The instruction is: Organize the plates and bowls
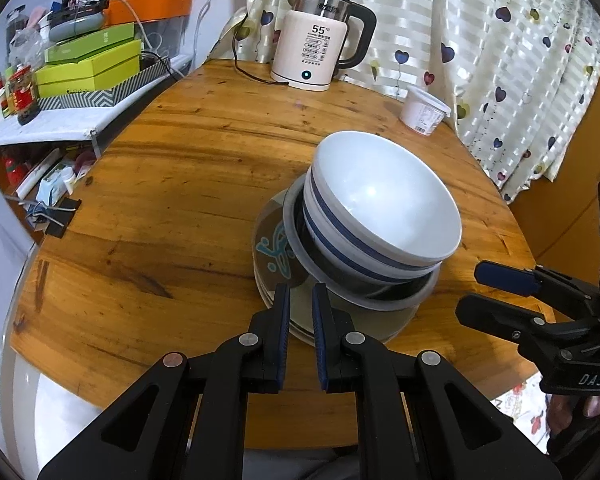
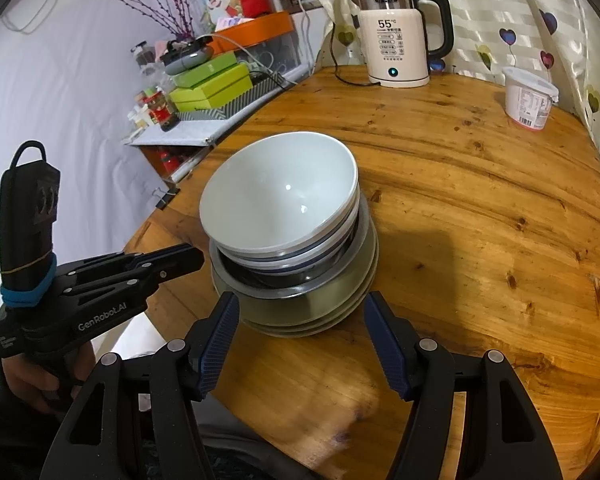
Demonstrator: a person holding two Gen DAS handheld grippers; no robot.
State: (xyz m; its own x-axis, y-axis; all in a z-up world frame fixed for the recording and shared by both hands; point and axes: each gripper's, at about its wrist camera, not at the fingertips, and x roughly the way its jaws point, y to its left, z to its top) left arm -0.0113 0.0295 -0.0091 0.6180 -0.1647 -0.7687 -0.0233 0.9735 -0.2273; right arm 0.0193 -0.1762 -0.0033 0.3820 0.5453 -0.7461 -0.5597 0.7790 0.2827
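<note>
A stack stands on the round wooden table (image 1: 172,208): plates (image 1: 276,252) at the bottom, a metal bowl (image 1: 396,300) on them, and white blue-banded bowls (image 1: 384,208) nested on top, tilted. The stack also shows in the right wrist view, with bowls (image 2: 280,196) over plates (image 2: 300,320). My left gripper (image 1: 301,300) is nearly shut with a narrow gap, its tips at the near edge of the plates, holding nothing. My right gripper (image 2: 302,312) is open, its fingers on either side of the plates' near edge. It shows at the right of the left wrist view (image 1: 496,280).
A white electric kettle (image 1: 316,44) with its cord stands at the table's far edge. A white plastic tub (image 1: 422,110) sits near the heart-patterned curtain (image 1: 500,60). A cluttered shelf with green boxes (image 1: 88,64) stands beyond the table's left edge.
</note>
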